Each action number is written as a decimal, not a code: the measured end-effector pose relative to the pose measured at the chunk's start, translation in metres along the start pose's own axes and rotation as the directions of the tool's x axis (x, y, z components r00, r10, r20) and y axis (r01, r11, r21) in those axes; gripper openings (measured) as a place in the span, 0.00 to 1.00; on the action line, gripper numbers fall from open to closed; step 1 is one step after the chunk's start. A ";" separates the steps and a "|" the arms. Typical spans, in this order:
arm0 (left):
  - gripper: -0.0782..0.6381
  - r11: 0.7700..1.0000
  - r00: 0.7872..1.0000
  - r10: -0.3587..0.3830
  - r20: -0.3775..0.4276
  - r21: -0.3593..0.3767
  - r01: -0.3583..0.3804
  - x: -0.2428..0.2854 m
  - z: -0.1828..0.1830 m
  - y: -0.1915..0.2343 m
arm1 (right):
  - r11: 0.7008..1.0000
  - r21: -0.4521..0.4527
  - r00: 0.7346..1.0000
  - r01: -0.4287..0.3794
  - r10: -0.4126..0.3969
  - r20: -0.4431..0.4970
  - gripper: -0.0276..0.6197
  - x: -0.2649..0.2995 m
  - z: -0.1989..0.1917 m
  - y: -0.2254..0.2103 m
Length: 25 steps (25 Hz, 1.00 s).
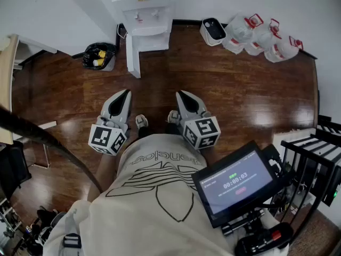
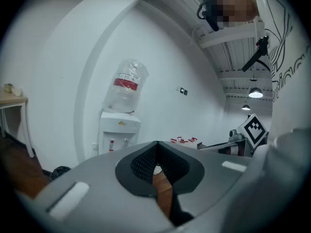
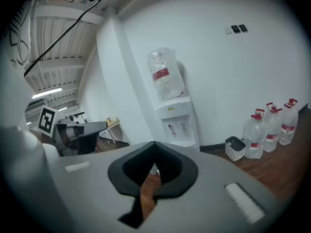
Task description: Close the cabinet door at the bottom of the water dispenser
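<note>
a broad stretch of bare wooden floor [image 1: 224,89] lies open between the person and the water dispenser [image 1: 144,7], which stands against the white wall at the far edge of the room. its bottom cabinet door [image 1: 133,57] stands open, swung out from the dispenser's left side with its free edge pointing toward the person and bare floor in front of it. a black bag [image 1: 98,56] sits just left of the door, near it but apart. along the wall to the right are a small white bin [image 1: 213,31] and then the water jugs [image 3: 272,125], well apart from the door. the edge of a desk [image 1: 6,73] closes the left side, and a black rack [image 1: 314,148] the right.

there are two grippers, both held low near the person's body, well short of the dispenser. the left hand-held gripper [image 1: 126,93] has its jaws together at the tips with nothing clamped, and only floor shows through the gap behind them. the right hand-held gripper [image 1: 181,94] is the same, jaws together and empty. two shoes [image 1: 141,121] show between the grippers. one bottle [image 3: 163,74] stands on top of the dispenser. three red-capped jugs show in the right gripper view. one lit screen [image 1: 240,183] sits by the person's right side.

the floor is dark, glossy brown boards, and the walls are plain white.
</note>
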<state>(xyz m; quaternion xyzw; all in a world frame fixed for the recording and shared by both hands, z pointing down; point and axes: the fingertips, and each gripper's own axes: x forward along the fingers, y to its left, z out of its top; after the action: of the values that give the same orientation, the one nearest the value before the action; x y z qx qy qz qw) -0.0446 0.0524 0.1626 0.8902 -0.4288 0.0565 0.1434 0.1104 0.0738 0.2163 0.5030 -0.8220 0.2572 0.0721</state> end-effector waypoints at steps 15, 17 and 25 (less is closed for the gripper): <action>0.14 0.997 0.987 0.072 -0.142 0.035 -0.068 0.031 -0.049 0.026 | 0.999 0.046 0.992 -0.003 0.009 -0.129 0.05 0.004 -0.037 -0.059; 0.14 0.997 0.985 0.072 -0.158 0.014 -0.071 0.030 -0.055 0.043 | 0.998 0.054 0.988 0.029 -0.021 -0.155 0.05 0.012 -0.044 -0.064; 0.14 0.996 0.991 0.085 -0.104 0.006 -0.084 0.030 -0.099 0.103 | 0.987 0.085 0.985 0.134 -0.122 -0.125 0.05 0.041 -0.095 -0.078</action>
<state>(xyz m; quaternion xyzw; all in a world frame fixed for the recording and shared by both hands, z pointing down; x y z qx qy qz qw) -0.1041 -0.0005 0.2849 0.8672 -0.4581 0.1089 0.1623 0.1447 0.0604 0.3400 0.5415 -0.7693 0.3196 0.1138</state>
